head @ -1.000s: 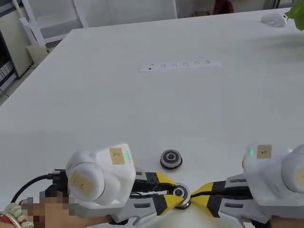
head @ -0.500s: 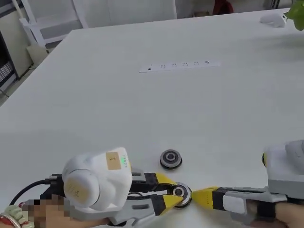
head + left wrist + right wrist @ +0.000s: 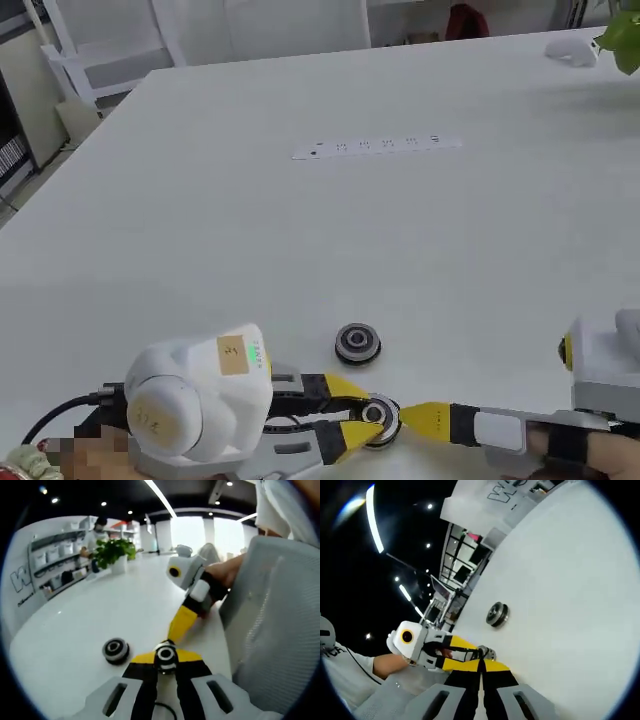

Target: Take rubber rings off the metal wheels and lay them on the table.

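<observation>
A small metal wheel (image 3: 381, 411) with a black rubber ring is held just above the white table (image 3: 300, 250), near its front edge. My left gripper (image 3: 368, 411) is shut on it, one yellow jaw on each side; the left gripper view shows the same wheel (image 3: 166, 656) between those jaws. From the right, my right gripper (image 3: 408, 414) reaches in with its jaws shut, tips pinched at the wheel's rim where the ring sits. The right gripper view has that wheel (image 3: 491, 654) at its jaw tips. A second ringed wheel (image 3: 357, 342) lies flat a little farther back.
A white power strip (image 3: 378, 145) lies mid-table. A white object (image 3: 570, 45) and a green plant (image 3: 625, 35) stand at the far right corner. A white chair (image 3: 90, 60) stands beyond the left edge. A person (image 3: 97, 530) stands by distant shelves.
My right gripper's body has drawn back to the right and its jaws have closed into one slim line at the wheel's rim. The left gripper still holds the wheel in place.
</observation>
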Demonstrator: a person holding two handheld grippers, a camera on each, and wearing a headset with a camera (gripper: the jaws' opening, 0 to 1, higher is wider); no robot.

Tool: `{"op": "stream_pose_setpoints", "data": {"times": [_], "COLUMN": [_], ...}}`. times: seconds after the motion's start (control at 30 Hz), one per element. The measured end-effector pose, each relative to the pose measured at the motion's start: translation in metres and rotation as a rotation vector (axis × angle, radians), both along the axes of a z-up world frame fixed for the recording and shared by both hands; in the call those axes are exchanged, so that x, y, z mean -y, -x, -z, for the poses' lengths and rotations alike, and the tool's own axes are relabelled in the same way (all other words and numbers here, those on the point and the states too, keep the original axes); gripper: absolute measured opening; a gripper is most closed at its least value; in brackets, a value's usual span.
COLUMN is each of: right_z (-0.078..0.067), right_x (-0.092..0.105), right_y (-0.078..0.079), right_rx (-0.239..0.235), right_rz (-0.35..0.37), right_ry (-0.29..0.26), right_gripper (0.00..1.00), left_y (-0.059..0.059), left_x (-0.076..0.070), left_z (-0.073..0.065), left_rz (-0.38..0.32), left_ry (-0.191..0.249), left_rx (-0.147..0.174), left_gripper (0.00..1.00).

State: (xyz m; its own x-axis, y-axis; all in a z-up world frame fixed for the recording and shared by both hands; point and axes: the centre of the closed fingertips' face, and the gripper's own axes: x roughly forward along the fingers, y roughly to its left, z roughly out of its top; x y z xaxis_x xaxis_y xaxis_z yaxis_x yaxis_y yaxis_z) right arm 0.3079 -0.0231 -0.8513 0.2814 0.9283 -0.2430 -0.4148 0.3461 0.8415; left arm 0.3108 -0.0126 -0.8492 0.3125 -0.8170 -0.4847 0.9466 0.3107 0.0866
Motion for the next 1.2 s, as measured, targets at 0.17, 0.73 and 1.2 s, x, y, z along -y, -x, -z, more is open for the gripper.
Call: {"op": "stream_pose_setpoints", "data": {"times": [0.17, 0.73, 1.2], "right_z": [-0.005, -0.009, -0.013], "right_x": [-0.003, -0.012, -0.016], "right_y": [0.003, 0.003, 0.003], "right_rx": [0.003, 0.028, 0.021], "right_rz": [-0.013, -0.055, -0.07], "right_ry": [-0.01, -0.003, -0.036], "right_gripper": [0.0, 0.0, 0.0], "left_y": [0.0, 0.0, 0.0], "left_x": [0.0, -0.003, -0.002], "left_z": [-0.001, 0.001, 0.001], "left_rz": [0.001, -0.009, -0.011], "left_ry": [-0.002, -0.003, 0.001], "left_rx": [-0.001, -0.003, -0.004], "left_gripper": [0.14, 0.14, 0.14]}}
